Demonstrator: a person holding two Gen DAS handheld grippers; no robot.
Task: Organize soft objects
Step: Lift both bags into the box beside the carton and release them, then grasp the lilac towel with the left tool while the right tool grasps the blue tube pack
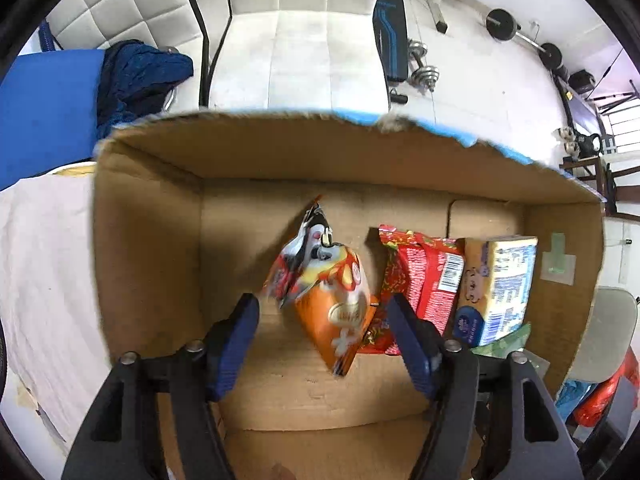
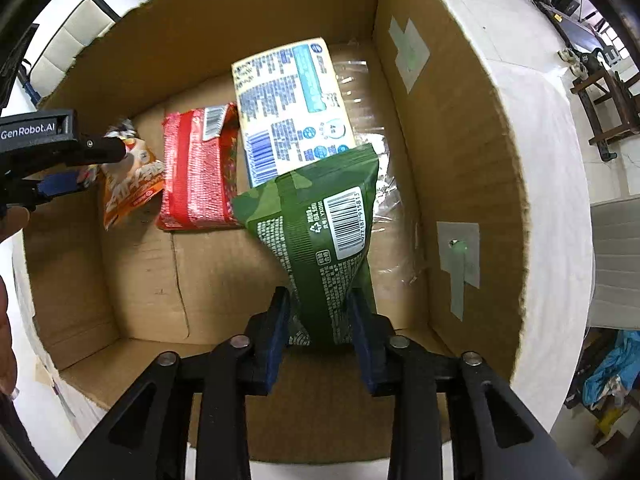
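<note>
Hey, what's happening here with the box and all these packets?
A person is packing soft snack packets into a cardboard box with two handheld tongs. The right tongs are shut on a green packet, held above the box floor. The left tongs are open over an orange snack bag that looks blurred, as if just let go. A red packet and a blue-and-white packet already lie inside.

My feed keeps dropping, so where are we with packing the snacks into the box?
Done: red packet and yellow-and-blue pack lie in the cardboard box. In hand: right gripper grips the green packet; the orange packet sits between the open left gripper fingers, apparently just released. Left: setting down the green one.
</note>
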